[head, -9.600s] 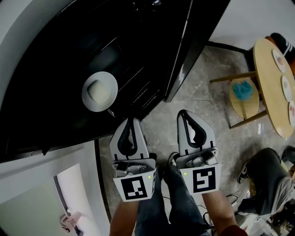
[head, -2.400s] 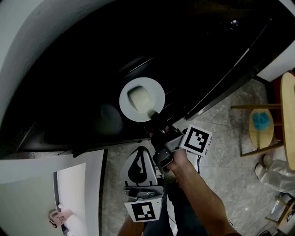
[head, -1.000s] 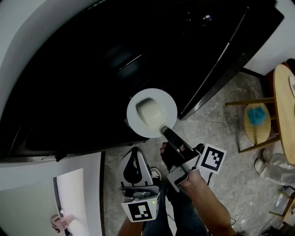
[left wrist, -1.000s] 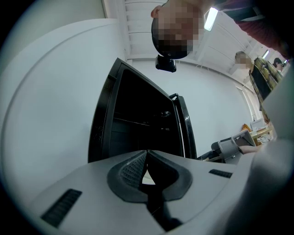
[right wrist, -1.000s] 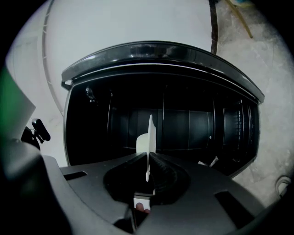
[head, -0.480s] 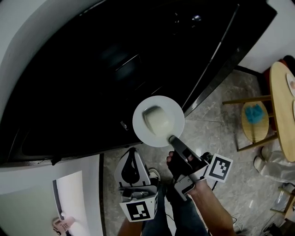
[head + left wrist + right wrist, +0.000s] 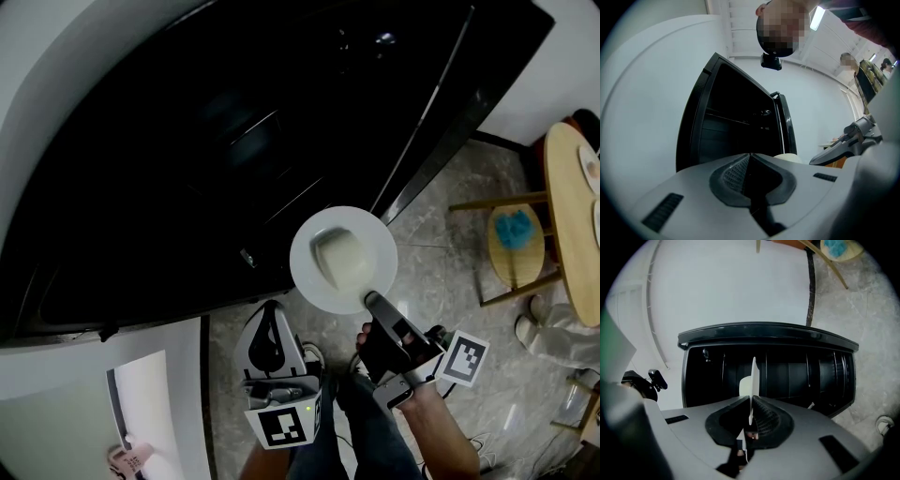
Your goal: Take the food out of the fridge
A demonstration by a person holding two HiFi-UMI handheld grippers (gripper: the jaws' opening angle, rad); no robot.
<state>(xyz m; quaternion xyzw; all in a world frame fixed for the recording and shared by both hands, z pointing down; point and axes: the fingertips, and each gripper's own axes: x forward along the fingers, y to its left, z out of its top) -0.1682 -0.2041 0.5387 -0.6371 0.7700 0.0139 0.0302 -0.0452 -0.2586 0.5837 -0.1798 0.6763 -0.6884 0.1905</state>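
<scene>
A white plate (image 7: 344, 261) with a pale lump of food (image 7: 337, 258) on it hangs in the air just outside the dark, open fridge (image 7: 234, 141). My right gripper (image 7: 371, 302) is shut on the plate's near rim. The right gripper view shows the plate (image 7: 752, 380) edge-on between the jaws, the food (image 7: 745, 386) on its left face, and the fridge (image 7: 787, 366) behind. My left gripper (image 7: 269, 339) is shut and holds nothing, low beside the person's legs. In the left gripper view a bit of the food (image 7: 787, 158) peeks over the closed jaws.
The open fridge door (image 7: 469, 94) stands to the right of the plate. A round wooden table (image 7: 567, 234) with dishes and a stool (image 7: 511, 239) with a blue thing stand at the right on the stone floor. A white cabinet (image 7: 112, 403) is at the lower left.
The right gripper has drawn the plate out of the fridge, down and to the right, towards the person. The left gripper has stayed shut and almost still.
</scene>
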